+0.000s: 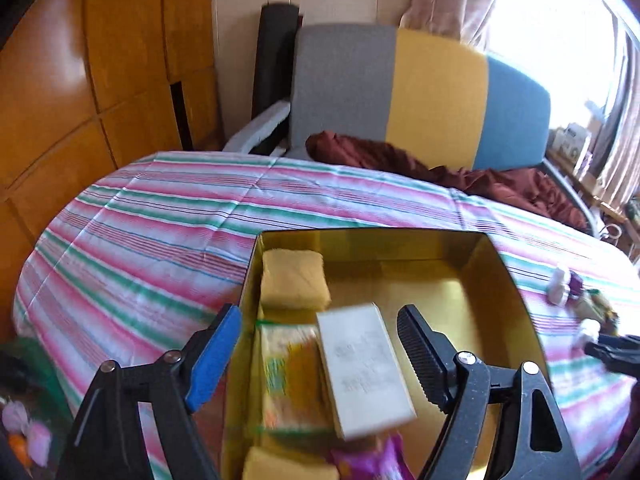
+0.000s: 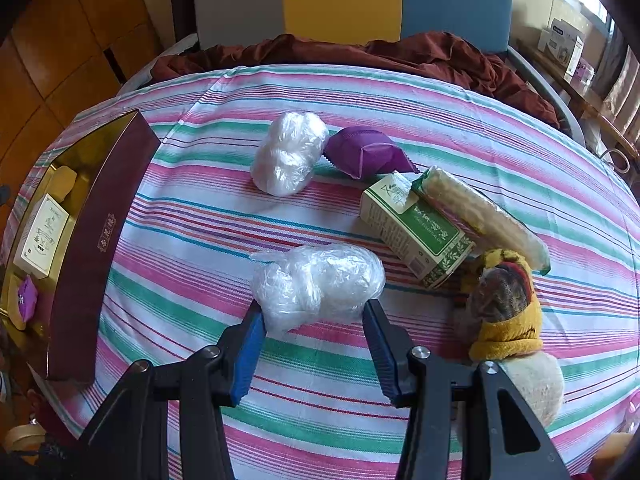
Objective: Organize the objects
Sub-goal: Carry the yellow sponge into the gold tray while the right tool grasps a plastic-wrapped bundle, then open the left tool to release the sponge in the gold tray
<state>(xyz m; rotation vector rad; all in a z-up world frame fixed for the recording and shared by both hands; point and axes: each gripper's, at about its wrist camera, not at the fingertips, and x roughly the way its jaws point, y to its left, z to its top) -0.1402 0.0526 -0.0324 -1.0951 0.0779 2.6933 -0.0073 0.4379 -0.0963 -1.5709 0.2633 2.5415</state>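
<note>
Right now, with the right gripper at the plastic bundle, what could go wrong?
1. The right gripper pinches only the near end of the plastic bundle; the loose wrap could slip or tear when lifted.
2. The white box in the gold tray leans on other packs under the open left gripper; it may slide.

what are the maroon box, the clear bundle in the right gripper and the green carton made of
Maroon box: likely rigid cardboard, matte outside, with a shiny gold foil-like lining that mirrors its contents. Clear bundle: thin crinkled plastic film around something white, judging by glossy wrinkles; the right gripper is shut on it. Green carton: printed paperboard with sharp folded edges, top flap torn open.
</note>
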